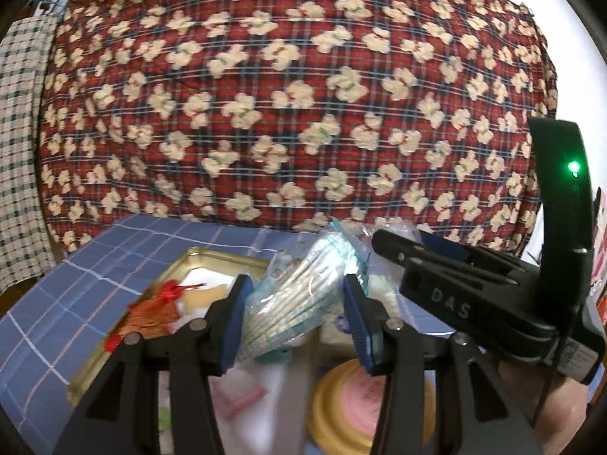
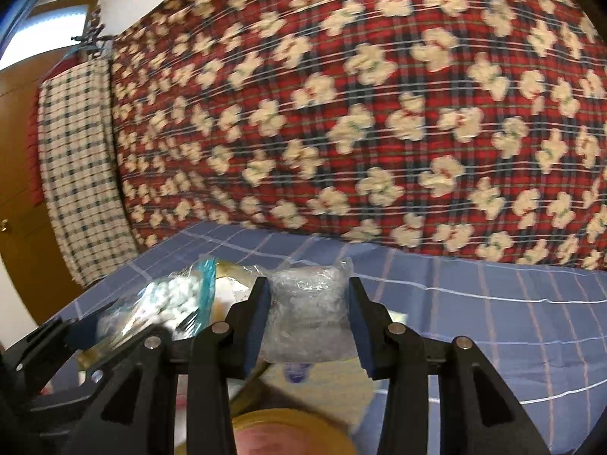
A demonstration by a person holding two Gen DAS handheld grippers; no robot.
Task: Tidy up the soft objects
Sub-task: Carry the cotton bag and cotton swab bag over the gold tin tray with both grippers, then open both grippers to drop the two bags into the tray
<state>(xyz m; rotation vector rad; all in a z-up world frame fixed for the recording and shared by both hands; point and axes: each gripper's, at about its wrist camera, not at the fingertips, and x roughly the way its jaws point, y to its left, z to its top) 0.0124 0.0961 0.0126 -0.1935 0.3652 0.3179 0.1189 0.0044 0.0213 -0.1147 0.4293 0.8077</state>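
My left gripper (image 1: 294, 314) is shut on a clear bag of cotton swabs (image 1: 299, 295) with a teal zip edge, held above the table. In the left wrist view the right gripper (image 1: 447, 265) comes in from the right, just beyond that bag. My right gripper (image 2: 309, 314) is shut on a crinkled clear plastic packet of white stuff (image 2: 309, 318). In the right wrist view the cotton swab bag (image 2: 167, 303) shows at the left, with a left gripper finger (image 2: 81, 331) against it. Both packets hang over a gold tray (image 1: 212, 261).
A blue checked cloth (image 2: 493, 303) covers the table. The gold tray holds a red tassel (image 1: 151, 307) and white items. A round yellow and pink lid (image 1: 364, 398) lies below the grippers. A red plaid quilt with cream bears (image 1: 303, 94) hangs close behind.
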